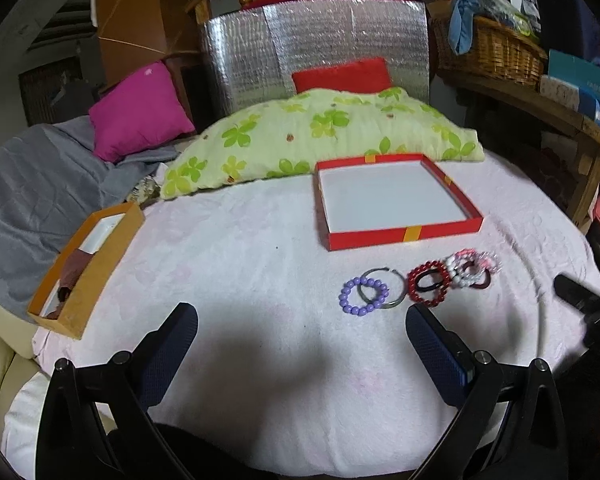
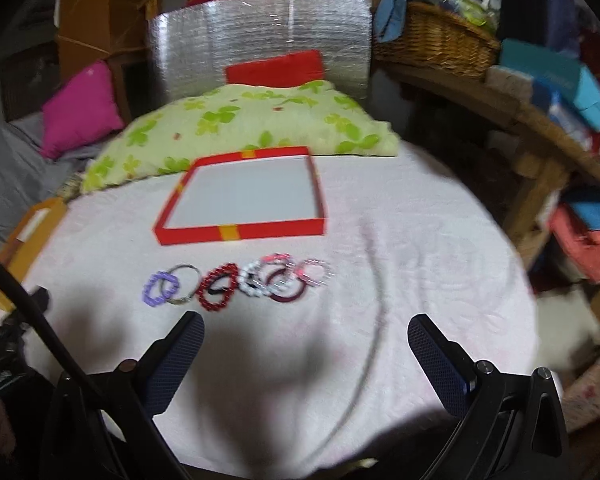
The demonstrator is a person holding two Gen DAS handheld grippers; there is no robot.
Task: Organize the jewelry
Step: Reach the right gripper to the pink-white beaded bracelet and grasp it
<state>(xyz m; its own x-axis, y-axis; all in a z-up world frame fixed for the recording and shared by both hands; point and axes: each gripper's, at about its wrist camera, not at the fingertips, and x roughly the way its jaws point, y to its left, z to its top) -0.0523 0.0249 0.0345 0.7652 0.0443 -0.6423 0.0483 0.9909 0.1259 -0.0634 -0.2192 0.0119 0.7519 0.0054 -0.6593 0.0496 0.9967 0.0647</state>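
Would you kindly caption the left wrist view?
Open left gripper above bracelets lined before an empty red box.

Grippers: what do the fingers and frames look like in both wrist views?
Both alike: left gripper and right gripper have black angular linkage frames with round pivot bolts and dark blue, fine-textured finger pads. A black cable crosses the right wrist view.

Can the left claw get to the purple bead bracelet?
Probably yes. The left claw is open and empty, and only bare pink cloth lies between it and the purple bead bracelet, which overlaps a metal ring.
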